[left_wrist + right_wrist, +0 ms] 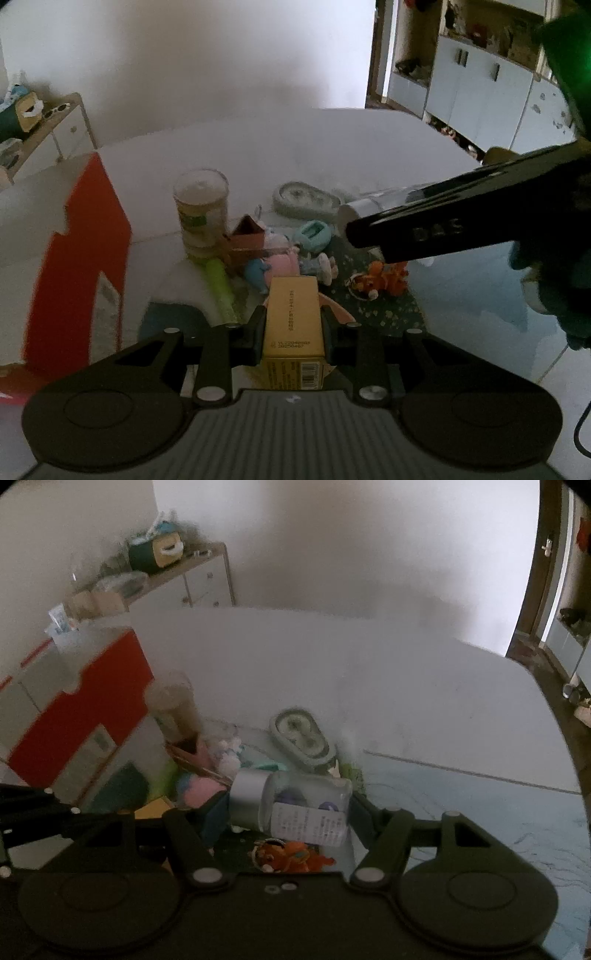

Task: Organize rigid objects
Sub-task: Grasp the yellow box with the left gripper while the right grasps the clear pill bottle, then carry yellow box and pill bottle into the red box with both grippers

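Left wrist view: left hand-held gripper clamps yellow box; right hand-held gripper grips clear bottle.

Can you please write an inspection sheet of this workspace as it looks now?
Surface: pale table, dark patterned mat under the toys.
Job's things: yellow box gripped in the left tool; clear bottle with silver cap lying sideways between the right tool's fingers.
Clutter: jar, green stick, pink and blue plush toys, orange toy, oval tray, red and white box.
Grippers: left tool shut on box; right tool clamps the bottle.
Cables: one dark cable at the right edge.
Surroundings: white wall, drawers, cabinets.
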Available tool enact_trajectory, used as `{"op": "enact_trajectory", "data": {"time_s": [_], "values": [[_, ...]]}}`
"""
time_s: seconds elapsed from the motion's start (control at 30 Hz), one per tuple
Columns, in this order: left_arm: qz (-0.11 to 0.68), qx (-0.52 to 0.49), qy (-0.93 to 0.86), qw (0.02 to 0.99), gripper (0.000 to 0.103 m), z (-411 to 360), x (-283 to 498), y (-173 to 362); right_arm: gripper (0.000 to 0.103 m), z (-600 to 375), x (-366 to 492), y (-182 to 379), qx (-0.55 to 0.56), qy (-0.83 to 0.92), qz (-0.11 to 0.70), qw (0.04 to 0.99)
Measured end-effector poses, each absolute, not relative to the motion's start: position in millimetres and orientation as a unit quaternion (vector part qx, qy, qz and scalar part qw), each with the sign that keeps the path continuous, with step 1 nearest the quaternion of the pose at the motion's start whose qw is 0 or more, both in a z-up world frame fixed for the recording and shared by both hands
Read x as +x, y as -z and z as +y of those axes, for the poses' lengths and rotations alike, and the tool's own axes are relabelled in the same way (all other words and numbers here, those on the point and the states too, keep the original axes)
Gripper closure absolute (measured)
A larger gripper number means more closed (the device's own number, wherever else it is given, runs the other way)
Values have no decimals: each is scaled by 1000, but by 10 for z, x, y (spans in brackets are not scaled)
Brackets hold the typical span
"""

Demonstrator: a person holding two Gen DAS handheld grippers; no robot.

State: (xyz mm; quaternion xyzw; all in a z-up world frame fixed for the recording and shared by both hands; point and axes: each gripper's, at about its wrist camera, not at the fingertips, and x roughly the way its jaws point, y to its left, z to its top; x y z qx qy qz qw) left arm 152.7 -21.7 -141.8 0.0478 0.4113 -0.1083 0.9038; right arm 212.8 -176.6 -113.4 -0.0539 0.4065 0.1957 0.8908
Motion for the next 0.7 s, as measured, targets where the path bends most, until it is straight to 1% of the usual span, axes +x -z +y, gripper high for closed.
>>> {"op": "enact_trajectory", "data": {"time_s": [0.33,0.7], "values": [[374,34,73,924,74,23,1140,854,35,-1726,1699,596,-58,-219,359,905],[364,26,17,931,74,545,814,395,35,-1147,1299,147,-84,-276,322,902]]}}
